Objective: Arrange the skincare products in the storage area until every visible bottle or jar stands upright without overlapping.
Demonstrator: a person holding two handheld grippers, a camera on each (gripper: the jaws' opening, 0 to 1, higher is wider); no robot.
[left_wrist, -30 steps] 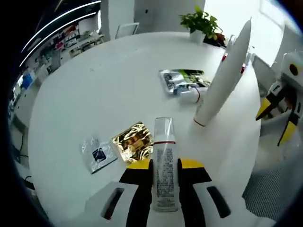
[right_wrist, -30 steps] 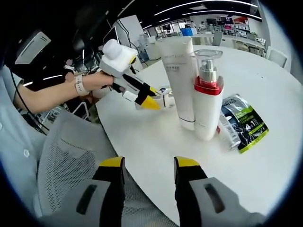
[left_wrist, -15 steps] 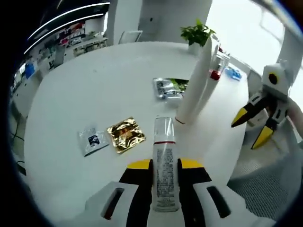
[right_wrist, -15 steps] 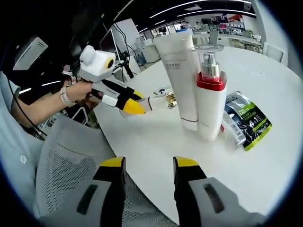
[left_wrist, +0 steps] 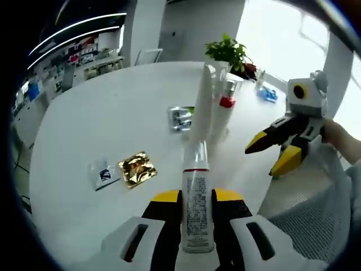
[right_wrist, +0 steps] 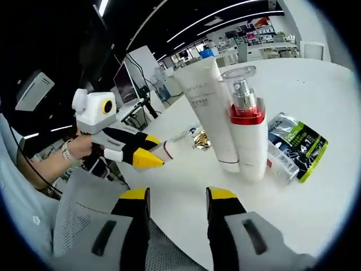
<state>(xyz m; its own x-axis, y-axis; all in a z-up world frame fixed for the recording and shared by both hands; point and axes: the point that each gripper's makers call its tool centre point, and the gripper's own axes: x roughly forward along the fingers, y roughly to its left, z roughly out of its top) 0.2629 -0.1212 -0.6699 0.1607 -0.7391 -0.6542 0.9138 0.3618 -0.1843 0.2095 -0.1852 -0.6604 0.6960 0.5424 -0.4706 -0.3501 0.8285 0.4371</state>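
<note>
The round white table (left_wrist: 101,107) carries a tall white tube (right_wrist: 207,107) standing cap-down, touching a pump bottle (right_wrist: 248,135) with a red collar (both upright). Flat sachets (left_wrist: 121,169) lie near them. The left gripper (left_wrist: 197,203) is clamped on a small spray bottle (left_wrist: 196,192), lifted above the table. The right gripper (right_wrist: 176,199) hangs with jaws apart, holding nothing.

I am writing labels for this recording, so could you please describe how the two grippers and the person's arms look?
Both grippers share one design. The left gripper has a white body, black fingers with yellow tips and a yellow ring on its white top. The right gripper looks the same. Nearest each camera, the fingers are black with yellow pads on white mounts with dark slots. A wristband sits at the left wrist, and a pale blue sleeve covers the right arm.
</note>
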